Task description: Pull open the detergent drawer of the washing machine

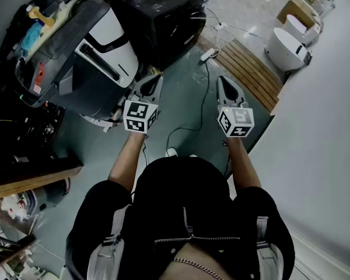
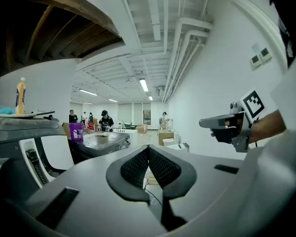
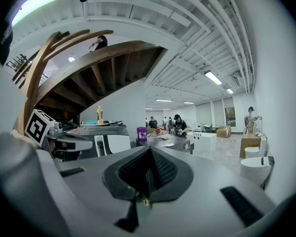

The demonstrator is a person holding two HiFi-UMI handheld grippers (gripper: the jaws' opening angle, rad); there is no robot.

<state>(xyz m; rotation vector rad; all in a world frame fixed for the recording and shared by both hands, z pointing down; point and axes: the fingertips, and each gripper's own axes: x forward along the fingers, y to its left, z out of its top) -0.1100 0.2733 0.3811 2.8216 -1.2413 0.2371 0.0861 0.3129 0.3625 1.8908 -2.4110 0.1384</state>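
The washing machine (image 1: 99,45) stands at the upper left of the head view, with a white front panel (image 1: 114,39) that carries a dark slot handle, and clutter on its top. I cannot make out the detergent drawer as a separate part. My left gripper (image 1: 156,77) hovers just right of the machine's front without touching it, jaws together and empty. My right gripper (image 1: 223,80) is held level beside it over the floor, also shut on nothing. In the left gripper view the left gripper (image 2: 148,149) has its pads meeting and the machine (image 2: 39,152) at its left. The right gripper (image 3: 149,152) likewise has its pads meeting.
A black cabinet (image 1: 163,10) stands behind the machine. Cables (image 1: 186,130) run across the floor between my grippers. To the right are a slatted wooden platform (image 1: 248,69), white toilets (image 1: 286,48) and a white wall. A yellow bottle (image 2: 20,95) stands on the machine; people (image 2: 104,120) work far off.
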